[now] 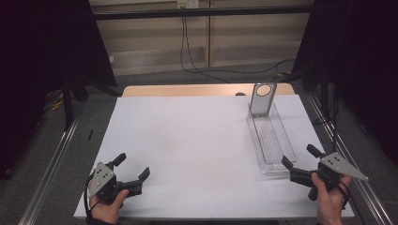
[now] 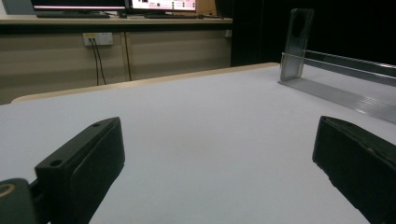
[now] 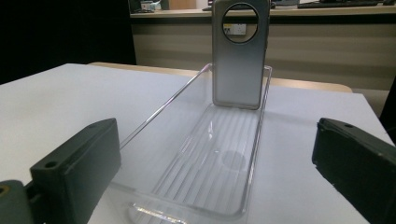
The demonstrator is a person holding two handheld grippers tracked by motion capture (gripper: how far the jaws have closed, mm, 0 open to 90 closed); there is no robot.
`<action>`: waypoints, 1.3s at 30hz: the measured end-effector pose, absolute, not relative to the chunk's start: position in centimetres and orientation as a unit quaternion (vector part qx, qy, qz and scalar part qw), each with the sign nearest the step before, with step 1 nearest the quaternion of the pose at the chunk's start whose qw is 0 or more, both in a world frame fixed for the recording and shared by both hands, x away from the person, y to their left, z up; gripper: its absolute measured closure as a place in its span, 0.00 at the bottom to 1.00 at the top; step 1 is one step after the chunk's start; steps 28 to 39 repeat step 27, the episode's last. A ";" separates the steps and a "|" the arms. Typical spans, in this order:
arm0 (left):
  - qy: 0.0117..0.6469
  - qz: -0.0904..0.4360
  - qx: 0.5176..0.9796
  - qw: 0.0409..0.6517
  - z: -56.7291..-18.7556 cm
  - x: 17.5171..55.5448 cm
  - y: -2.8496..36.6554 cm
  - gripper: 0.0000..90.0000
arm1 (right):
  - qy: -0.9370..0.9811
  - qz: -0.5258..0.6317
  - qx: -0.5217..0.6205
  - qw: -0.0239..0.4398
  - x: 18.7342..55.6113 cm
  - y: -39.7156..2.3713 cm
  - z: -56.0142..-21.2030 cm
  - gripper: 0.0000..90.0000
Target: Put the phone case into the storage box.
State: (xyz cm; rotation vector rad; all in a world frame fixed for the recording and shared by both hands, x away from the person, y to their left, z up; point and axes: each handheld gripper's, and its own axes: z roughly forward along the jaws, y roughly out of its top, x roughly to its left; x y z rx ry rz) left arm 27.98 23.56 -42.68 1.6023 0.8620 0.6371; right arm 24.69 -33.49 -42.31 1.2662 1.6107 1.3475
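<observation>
Your right hand-held gripper (image 1: 297,160) sits at the near right of the table (image 1: 187,140), jaws spread wide apart and empty, aimed straight down the clear ribbed tray (image 1: 272,140). The grey phone case (image 1: 261,99) stands upright at the tray's far end, its round camera cutout at the top, leaning against the far wall. Your left hand-held gripper (image 1: 132,166) rests at the near left, jaws also apart, holding nothing, well away from the tray.

The step looks like a reach for the case with the right hand. Travel along the tray's length, keeping above its 2 side walls so you don't nudge the light plastic. Close on the case's 2 long edges below the cutout, squarely, so it doesn't twist or tip. Keep the left ready to steady the tray's near end if it slides.
</observation>
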 end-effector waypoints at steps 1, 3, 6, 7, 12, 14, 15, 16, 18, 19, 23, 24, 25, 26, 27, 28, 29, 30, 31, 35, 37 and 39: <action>0.371 0.272 0.680 0.571 -42.7 28.0 23.5 0.03 | 0.618 0.518 0.486 0.337 24.6 -33.6 -42.4 0.01; 0.373 0.271 0.679 0.571 -42.8 28.0 23.5 0.03 | 0.617 0.514 0.489 0.341 24.4 -33.7 -42.5 0.01; 0.369 0.271 0.682 0.570 -42.7 27.9 23.4 0.03 | 0.620 0.509 0.489 0.342 24.0 -33.9 -42.7 0.01; 0.369 0.271 0.682 0.570 -42.8 27.9 23.4 0.03 | 0.624 0.506 0.487 0.343 23.9 -34.0 -42.8 0.01; 0.367 0.270 0.686 0.568 -42.7 27.7 23.4 0.03 | 0.636 0.499 0.475 0.347 23.4 -34.0 -43.2 0.01; 0.370 0.271 0.684 0.567 -42.8 27.6 23.4 0.03 | 0.638 0.497 0.474 0.349 23.2 -34.0 -43.4 0.01; 0.369 0.269 0.685 0.568 -42.8 27.6 23.4 0.03 | 0.637 0.496 0.476 0.348 23.1 -34.0 -43.6 0.01; 0.369 0.271 0.685 0.567 -42.7 27.5 23.4 0.03 | 0.638 0.495 0.476 0.347 23.0 -34.1 -43.7 0.00; 0.368 0.270 0.684 0.568 -42.7 27.5 23.5 0.03 | 0.641 0.495 0.473 0.346 22.9 -34.1 -44.0 0.00; 0.367 0.270 0.684 0.570 -42.6 27.6 23.6 0.03 | 0.643 0.499 0.469 0.344 22.8 -34.2 -44.0 0.00; 0.368 0.270 0.684 0.569 -42.7 27.8 23.6 0.03 | 0.640 0.516 0.456 0.342 22.7 -34.1 -44.0 0.00; 0.369 0.269 0.684 0.569 -42.8 27.8 23.6 0.03 | 0.643 0.517 0.450 0.342 22.7 -34.1 -44.0 0.00; 0.369 0.270 0.684 0.568 -42.7 27.8 23.6 0.03 | 0.646 0.520 0.446 0.337 22.7 -34.0 -44.0 0.00; 0.368 0.270 0.686 0.567 -42.7 27.9 23.6 0.03 | 0.649 0.519 0.445 0.333 22.8 -34.0 -44.0 0.00; 0.371 0.268 0.685 0.568 -42.8 27.9 23.6 0.03 | 0.652 0.516 0.445 0.333 22.8 -34.1 -44.1 0.00; 0.371 0.268 0.685 0.568 -42.8 27.9 23.6 0.03 | 0.652 0.516 0.445 0.333 22.8 -34.1 -44.1 0.00; 0.371 0.268 0.685 0.568 -42.8 27.9 23.6 0.03 | 0.652 0.516 0.445 0.333 22.8 -34.1 -44.1 0.00; 0.371 0.268 0.685 0.568 -42.8 27.9 23.6 0.03 | 0.652 0.516 0.445 0.333 22.8 -34.1 -44.1 0.00; 0.371 0.268 0.685 0.568 -42.8 27.9 23.6 0.03 | 0.652 0.516 0.445 0.333 22.8 -34.1 -44.1 0.00; 0.371 0.268 0.685 0.568 -42.8 27.9 23.6 0.03 | 0.652 0.516 0.445 0.333 22.8 -34.1 -44.1 0.00; 0.371 0.268 0.685 0.568 -42.8 27.9 23.6 0.03 | 0.652 0.516 0.445 0.333 22.8 -34.1 -44.1 0.00; 0.371 0.268 0.685 0.568 -42.8 27.9 23.6 0.03 | 0.652 0.516 0.445 0.333 22.8 -34.1 -44.1 0.00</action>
